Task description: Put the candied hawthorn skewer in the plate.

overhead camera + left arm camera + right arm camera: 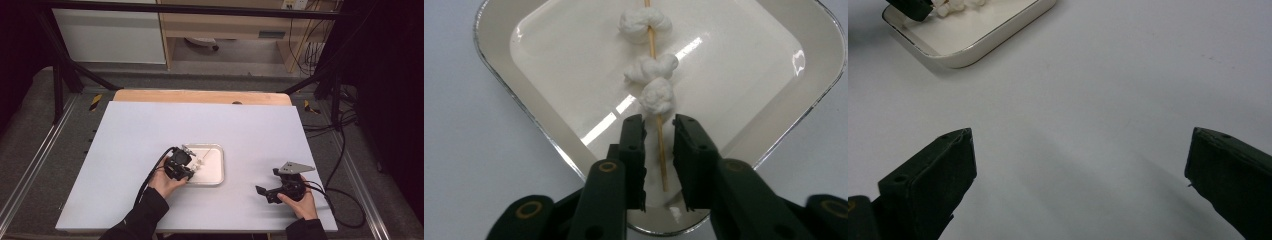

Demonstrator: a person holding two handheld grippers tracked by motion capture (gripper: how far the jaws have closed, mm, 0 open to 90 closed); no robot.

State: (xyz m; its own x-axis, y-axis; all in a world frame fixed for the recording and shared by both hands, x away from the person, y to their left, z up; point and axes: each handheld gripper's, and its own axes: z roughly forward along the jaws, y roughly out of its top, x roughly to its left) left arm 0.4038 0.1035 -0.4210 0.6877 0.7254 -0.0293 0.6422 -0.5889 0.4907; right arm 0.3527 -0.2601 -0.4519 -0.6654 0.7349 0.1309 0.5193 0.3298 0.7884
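Black left tool (659, 125) stands narrowly parted, not gripping the light, brittle thin wooden skewer (659, 150) of soft white marshmallows (656, 95); best pinched by its bare stick.

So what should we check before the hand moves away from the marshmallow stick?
1. Skewer lies in the tray: ok.
2. Left gripper pads clear of the stick, a gap on each side: ok.
3. All three white lumps on the stick: ok.
4. Right gripper wide open, nothing between its jaws: ok.
5. Tray flat on the table: ok.
6. Lumps stuck to the tray: cannot tell.
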